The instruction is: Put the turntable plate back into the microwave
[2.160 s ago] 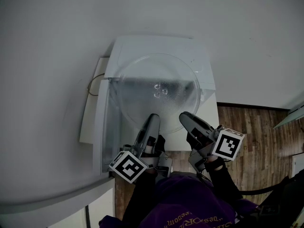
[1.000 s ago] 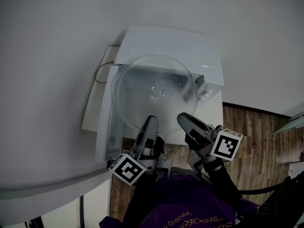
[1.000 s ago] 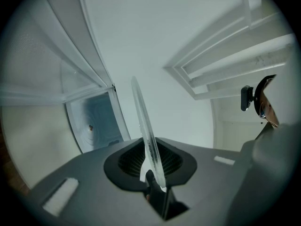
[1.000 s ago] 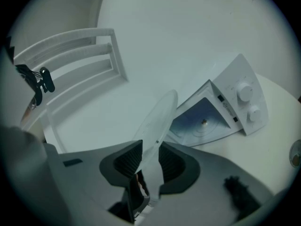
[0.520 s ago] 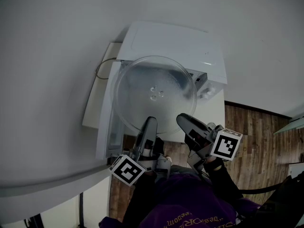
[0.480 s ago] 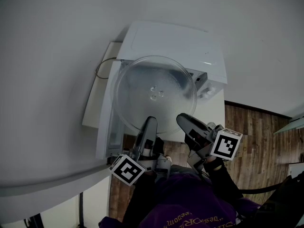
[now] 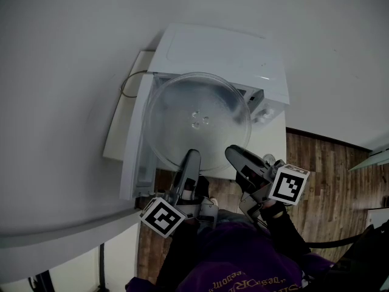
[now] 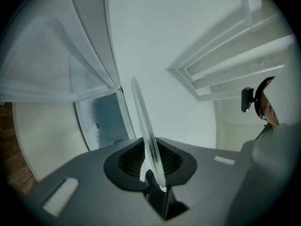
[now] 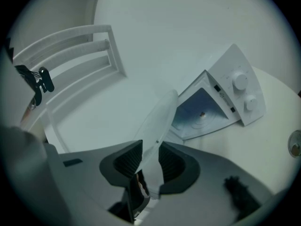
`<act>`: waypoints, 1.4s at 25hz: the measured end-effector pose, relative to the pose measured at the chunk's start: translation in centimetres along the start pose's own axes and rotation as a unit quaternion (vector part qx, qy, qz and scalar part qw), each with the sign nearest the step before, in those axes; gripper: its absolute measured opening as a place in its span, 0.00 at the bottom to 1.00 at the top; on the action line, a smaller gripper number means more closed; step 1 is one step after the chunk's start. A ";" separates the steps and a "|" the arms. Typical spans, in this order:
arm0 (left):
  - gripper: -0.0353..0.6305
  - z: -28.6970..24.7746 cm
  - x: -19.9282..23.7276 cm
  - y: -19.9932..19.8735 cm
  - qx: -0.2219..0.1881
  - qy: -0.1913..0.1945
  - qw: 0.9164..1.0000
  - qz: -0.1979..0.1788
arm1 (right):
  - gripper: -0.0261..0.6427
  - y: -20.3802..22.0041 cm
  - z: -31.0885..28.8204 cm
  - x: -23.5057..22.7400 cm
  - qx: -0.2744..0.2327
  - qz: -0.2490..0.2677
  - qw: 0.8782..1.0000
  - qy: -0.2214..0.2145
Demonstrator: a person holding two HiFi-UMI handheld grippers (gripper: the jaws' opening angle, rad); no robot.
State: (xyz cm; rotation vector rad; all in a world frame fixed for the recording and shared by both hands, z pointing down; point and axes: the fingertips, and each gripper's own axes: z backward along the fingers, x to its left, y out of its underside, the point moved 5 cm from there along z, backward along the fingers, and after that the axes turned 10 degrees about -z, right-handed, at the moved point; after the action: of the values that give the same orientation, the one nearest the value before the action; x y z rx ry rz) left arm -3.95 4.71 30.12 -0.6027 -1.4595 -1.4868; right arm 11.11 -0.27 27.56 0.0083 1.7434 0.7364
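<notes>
The round glass turntable plate (image 7: 197,121) hangs in the air in front of the white microwave (image 7: 219,47), roughly level in the head view. My left gripper (image 7: 189,162) is shut on its near rim, and my right gripper (image 7: 238,158) is shut on the rim further right. The left gripper view shows the plate (image 8: 143,126) edge-on between that gripper's (image 8: 151,167) pads. Behind it lies the open cavity (image 8: 102,121). In the right gripper view the plate (image 9: 161,119) runs slantwise through the right gripper (image 9: 146,166), towards the cavity (image 9: 200,108) and the control knobs (image 9: 241,81).
The microwave door (image 7: 130,145) stands swung open at the left. The oven rests on a white tabletop (image 7: 275,146), with a cable loop (image 7: 126,85) behind its left side. Wooden floor (image 7: 328,181) lies to the right. The person's purple garment (image 7: 231,263) fills the bottom.
Both grippers and the plate hold nearly the same place. The microwave has drifted slightly up in the picture as the head camera shifted.
</notes>
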 end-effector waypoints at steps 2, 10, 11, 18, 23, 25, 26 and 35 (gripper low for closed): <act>0.14 0.0 0.1 0.1 0.000 -0.002 1.000 0.001 | 0.21 0.0 0.0 -0.1 0.002 -0.001 1.000 -0.001; 0.14 0.6 0.2 0.9 -0.009 -0.012 1.000 0.007 | 0.21 0.4 0.4 -0.5 0.011 -0.005 1.000 -0.002; 0.14 0.5 0.4 0.9 -0.009 -0.014 1.000 0.008 | 0.21 0.3 0.2 -0.7 0.012 -0.006 1.000 -0.002; 0.14 1.3 0.1 2.0 -0.025 -0.005 0.999 0.022 | 0.21 1.2 1.1 -1.2 0.018 -0.008 1.000 -0.002; 0.13 2.4 -0.3 2.9 -0.039 -0.006 0.998 0.053 | 0.21 2.2 1.9 -1.3 0.029 -0.009 1.000 0.003; 0.13 2.6 0.2 3.2 -0.040 -0.013 0.997 0.062 | 0.21 2.6 1.7 -1.8 0.035 -0.010 0.999 0.009; 0.12 2.6 0.4 3.3 -0.042 -0.015 0.997 0.068 | 0.21 2.8 1.7 -2.1 0.039 -0.010 0.999 0.013; 0.11 2.5 2.3 4.1 -0.045 -0.022 0.992 0.113 | 0.22 3.7 1.2 -4.1 0.046 -0.023 0.998 0.034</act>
State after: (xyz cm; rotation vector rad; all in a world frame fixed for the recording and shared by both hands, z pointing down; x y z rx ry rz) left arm -2.10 7.08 34.57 -0.8337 -1.3146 -1.3738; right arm 12.13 1.77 32.73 0.0054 1.8345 0.6284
